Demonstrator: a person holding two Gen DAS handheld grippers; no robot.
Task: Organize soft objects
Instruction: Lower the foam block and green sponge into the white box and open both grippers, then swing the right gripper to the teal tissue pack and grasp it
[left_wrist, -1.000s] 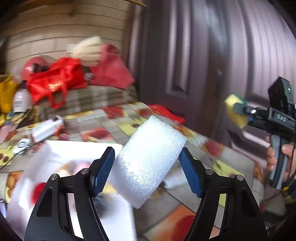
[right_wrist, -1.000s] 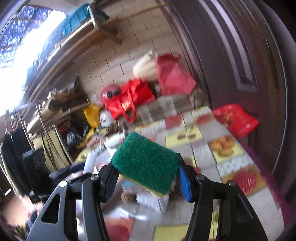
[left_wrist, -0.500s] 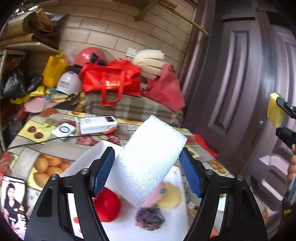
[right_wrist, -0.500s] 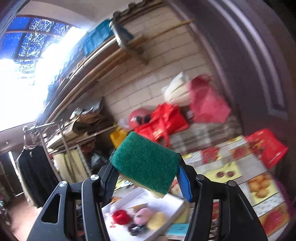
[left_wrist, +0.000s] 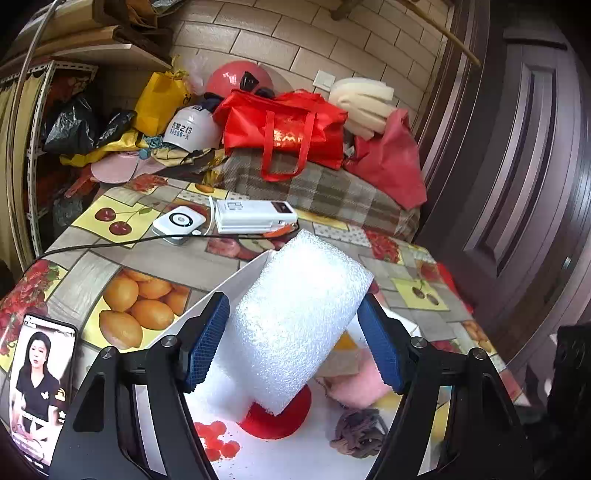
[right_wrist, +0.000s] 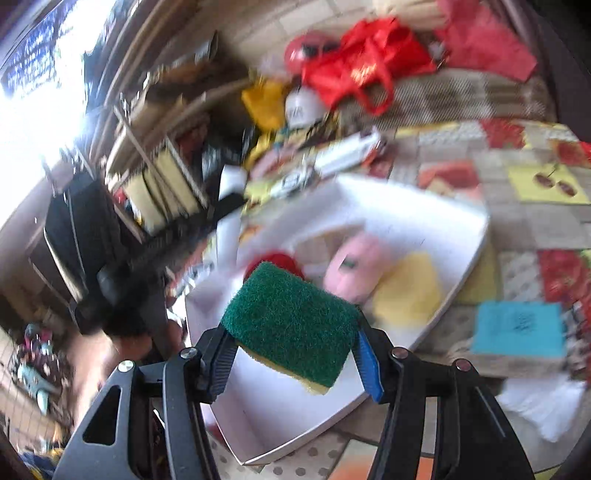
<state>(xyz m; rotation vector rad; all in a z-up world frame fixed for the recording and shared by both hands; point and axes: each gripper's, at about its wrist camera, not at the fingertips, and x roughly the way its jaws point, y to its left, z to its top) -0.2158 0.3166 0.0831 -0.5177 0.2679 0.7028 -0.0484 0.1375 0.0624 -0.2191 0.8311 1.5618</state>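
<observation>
My left gripper (left_wrist: 293, 338) is shut on a white foam block (left_wrist: 295, 325) and holds it tilted above a white tray (left_wrist: 240, 273). In the tray lie a red soft piece (left_wrist: 291, 417), a pink one (left_wrist: 354, 384) and a brownish tangle (left_wrist: 356, 432). My right gripper (right_wrist: 291, 350) is shut on a green-topped yellow sponge (right_wrist: 291, 326) over the near part of the same white tray (right_wrist: 476, 236). Its view is blurred; a pink soft piece (right_wrist: 354, 267), a yellow one (right_wrist: 410, 288) and a red one (right_wrist: 271, 260) show in the tray.
A fruit-print cloth (left_wrist: 140, 266) covers the table. On it lie a phone (left_wrist: 37, 387), a white power bank (left_wrist: 255, 216), a small white device (left_wrist: 179, 221) and a black cable. Red bags (left_wrist: 284, 129) and helmets pile at the back. A dark door (left_wrist: 517, 166) stands right. A blue box (right_wrist: 517, 328) lies beside the tray.
Both views swung round and down onto the white tray. The right gripper dropped from above the table to just over the tray. The foam and the sponge stayed gripped.
</observation>
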